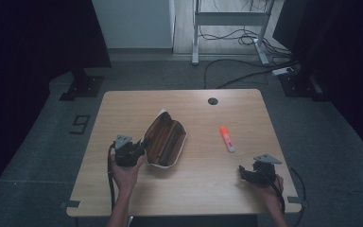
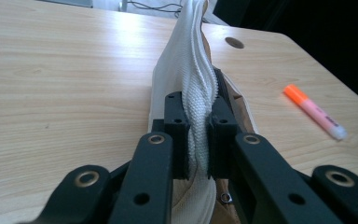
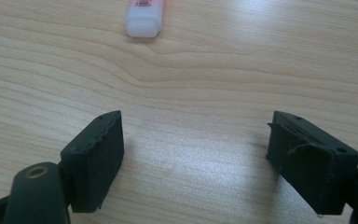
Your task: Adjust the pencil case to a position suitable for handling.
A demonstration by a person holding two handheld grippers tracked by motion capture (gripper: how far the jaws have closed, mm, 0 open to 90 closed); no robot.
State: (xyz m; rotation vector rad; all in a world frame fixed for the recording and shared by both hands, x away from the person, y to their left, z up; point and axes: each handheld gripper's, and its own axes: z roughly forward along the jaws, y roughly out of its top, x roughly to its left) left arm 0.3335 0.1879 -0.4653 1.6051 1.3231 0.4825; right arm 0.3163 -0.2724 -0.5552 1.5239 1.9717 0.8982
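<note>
An open pencil case [image 1: 164, 138], white outside and brown inside, lies left of the table's middle. My left gripper [image 1: 139, 149] is shut on its near left edge; in the left gripper view the two black pads pinch the white woven rim [image 2: 197, 116] and hold it upright. A pink highlighter with an orange cap [image 1: 227, 138] lies on the wood to the right of the case, also visible as the highlighter [image 2: 314, 112] and its white end [image 3: 143, 16]. My right gripper [image 1: 246, 172] rests near the front right corner, open, with bare wood between its jaws [image 3: 193, 154].
The wooden table [image 1: 203, 184] has a round cable hole [image 1: 212, 100] near its far edge. Beyond the table are grey floor, cables and a desk frame [image 1: 229, 28]. Dark curtains stand on both sides.
</note>
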